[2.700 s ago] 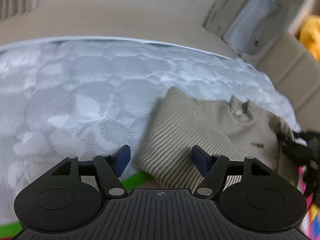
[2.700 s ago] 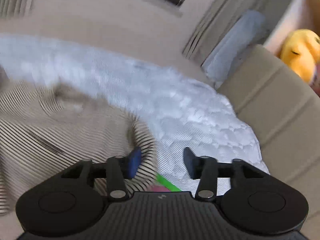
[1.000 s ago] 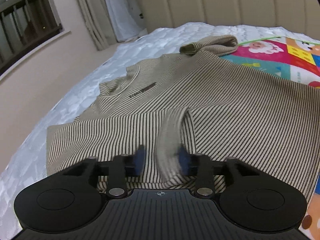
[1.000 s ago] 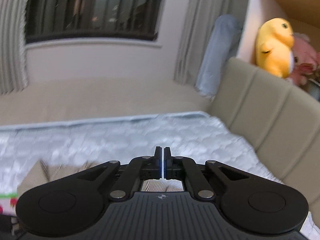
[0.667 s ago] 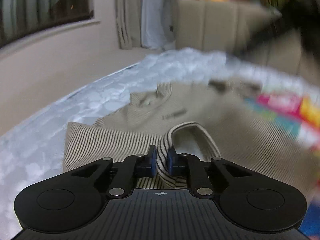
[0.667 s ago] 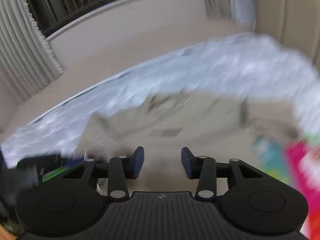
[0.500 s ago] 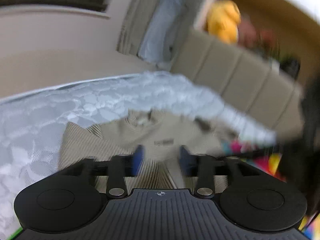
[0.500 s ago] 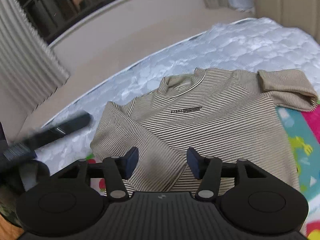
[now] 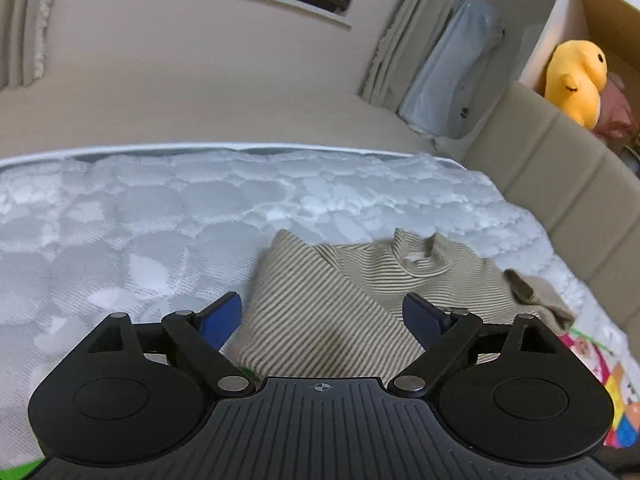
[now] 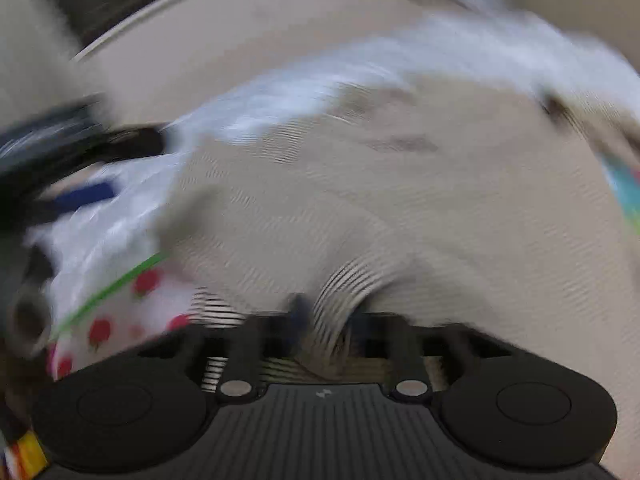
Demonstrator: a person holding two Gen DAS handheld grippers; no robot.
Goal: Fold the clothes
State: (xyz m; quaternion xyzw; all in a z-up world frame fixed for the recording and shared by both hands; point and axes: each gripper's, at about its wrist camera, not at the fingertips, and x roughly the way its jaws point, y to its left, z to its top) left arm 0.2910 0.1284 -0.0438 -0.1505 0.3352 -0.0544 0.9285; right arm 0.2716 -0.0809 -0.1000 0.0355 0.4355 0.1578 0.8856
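A beige shirt with thin dark stripes [image 9: 400, 276] lies flat on the bed, collar towards the far side, its left sleeve folded in over the body. My left gripper [image 9: 322, 314] hovers above the shirt's near left part. Its jaws are opening wide and nothing is between the blue pads. The right wrist view is blurred by motion. There my right gripper [image 10: 328, 312] sits low on the shirt [image 10: 400, 200], shut on a raised fold of striped fabric. The left gripper's blue pad [image 10: 84, 196] shows at the far left of that view.
The shirt rests partly on a white quilted mattress [image 9: 160, 220] and partly on a colourful play mat [image 9: 600, 360]. A beige padded headboard [image 9: 560, 184] runs along the right, with a yellow plush toy [image 9: 576, 80] behind it. The mattress edge [image 9: 240, 148] lies beyond.
My left gripper let go of the sleeve fold, opened wide and drew back. My right gripper opened, dropped down onto the shirt and closed on a fold of it.
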